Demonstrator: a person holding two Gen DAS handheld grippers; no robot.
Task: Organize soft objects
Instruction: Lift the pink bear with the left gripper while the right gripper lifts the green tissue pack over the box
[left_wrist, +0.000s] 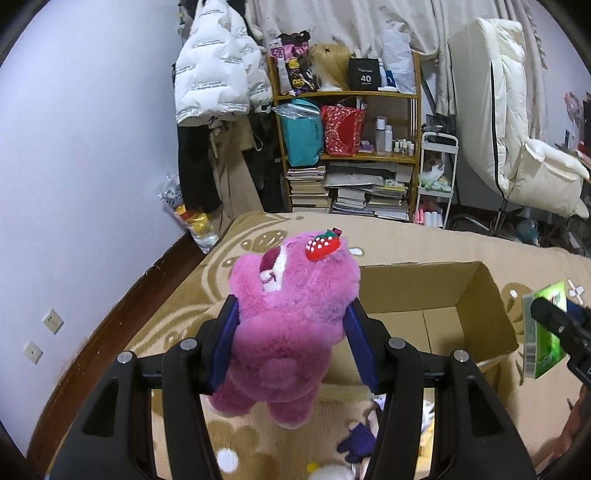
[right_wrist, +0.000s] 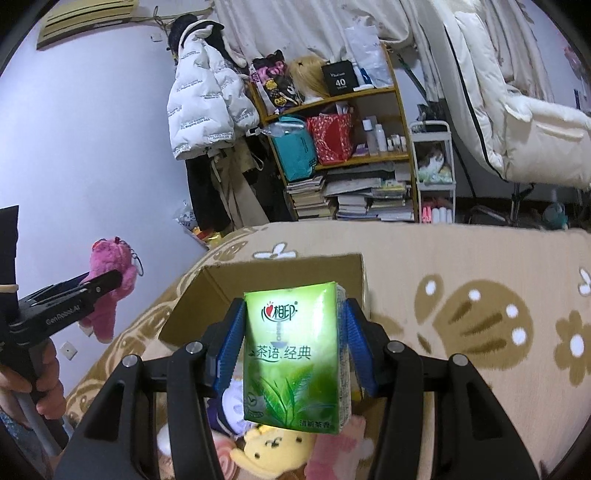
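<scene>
My left gripper (left_wrist: 291, 306) is shut on a pink plush bear (left_wrist: 291, 317) with a strawberry on its head, held up above the patterned bed cover. The bear (right_wrist: 110, 284) and the left gripper (right_wrist: 110, 278) also show at the left of the right wrist view. My right gripper (right_wrist: 293, 308) is shut on a green tissue pack (right_wrist: 295, 358), lifted in front of an open cardboard box (right_wrist: 280, 273). The pack (left_wrist: 543, 332) and box (left_wrist: 436, 295) appear at the right of the left wrist view. Several small plush toys (right_wrist: 273, 443) lie below the pack.
A beige floral bed cover (right_wrist: 461, 280) spreads under everything. Beyond the bed stand a crowded wooden shelf (left_wrist: 347, 147), hanging coats (left_wrist: 214, 74) and a white cart (left_wrist: 439, 177). A purple toy (left_wrist: 356, 441) lies under the left gripper. A person's hand (right_wrist: 22, 376) grips the left handle.
</scene>
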